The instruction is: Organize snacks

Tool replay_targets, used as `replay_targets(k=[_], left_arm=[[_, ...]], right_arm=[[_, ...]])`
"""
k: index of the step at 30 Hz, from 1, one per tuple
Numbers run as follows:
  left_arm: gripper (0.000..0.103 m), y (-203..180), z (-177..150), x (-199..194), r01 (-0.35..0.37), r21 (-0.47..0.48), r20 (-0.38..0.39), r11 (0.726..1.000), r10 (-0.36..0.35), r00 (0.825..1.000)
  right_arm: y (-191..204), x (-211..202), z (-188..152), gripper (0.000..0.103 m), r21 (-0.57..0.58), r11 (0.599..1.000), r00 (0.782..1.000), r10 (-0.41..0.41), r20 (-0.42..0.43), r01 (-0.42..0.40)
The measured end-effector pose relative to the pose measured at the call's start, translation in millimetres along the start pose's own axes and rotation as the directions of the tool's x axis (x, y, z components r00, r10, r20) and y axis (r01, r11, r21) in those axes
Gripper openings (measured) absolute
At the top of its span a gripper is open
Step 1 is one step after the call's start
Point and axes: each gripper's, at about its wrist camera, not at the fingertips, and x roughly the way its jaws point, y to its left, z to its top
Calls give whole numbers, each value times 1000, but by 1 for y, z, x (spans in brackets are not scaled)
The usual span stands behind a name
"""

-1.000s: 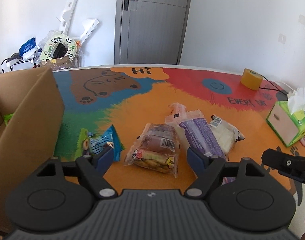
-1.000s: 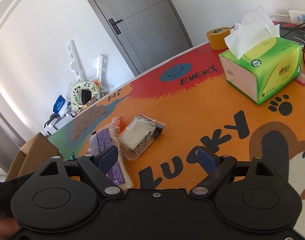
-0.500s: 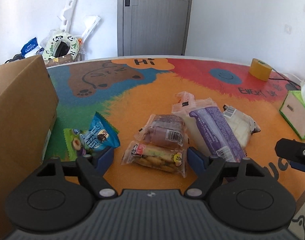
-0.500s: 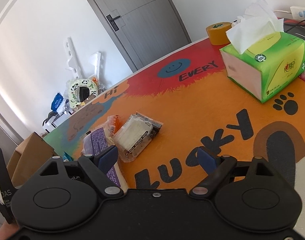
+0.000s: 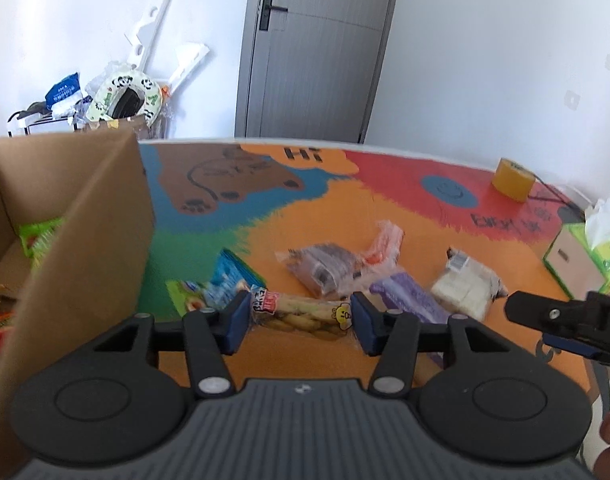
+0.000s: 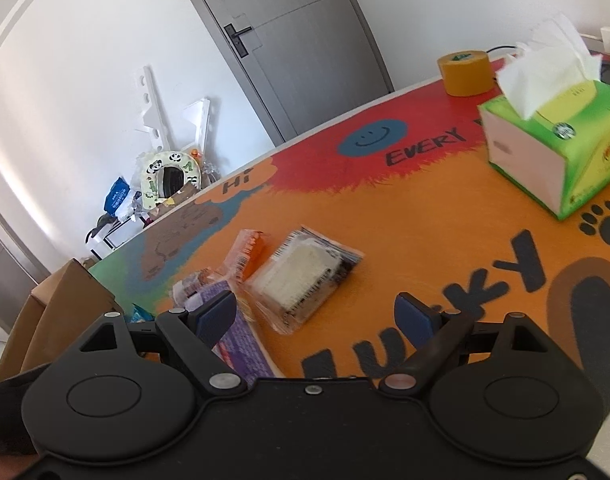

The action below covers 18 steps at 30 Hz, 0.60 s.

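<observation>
A colourful cartoon table mat (image 5: 385, 216) fills the middle of both views, a grey door behind it. In the lower centre of the left wrist view, the left gripper (image 5: 301, 318) stands open and empty, its jaws either side of a clear biscuit packet (image 5: 301, 314) whose long axis runs left to right across the gap. The packet looks crinkly and soft, with a red label at one end. The cardboard box (image 5: 85, 248) stands at left. The right gripper (image 6: 317, 314), lower centre, is wide open and empty, farther off.

Both tools (image 5: 301, 322) (image 6: 317, 316) wide open
</observation>
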Motion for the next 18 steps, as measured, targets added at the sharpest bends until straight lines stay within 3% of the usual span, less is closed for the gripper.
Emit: replay_targets(k=[18], left_arm=[[53, 21, 28, -7, 0, -38, 57, 999, 2, 998]], right_arm=[[34, 42, 27, 87, -60, 998, 1000, -23, -1, 23]])
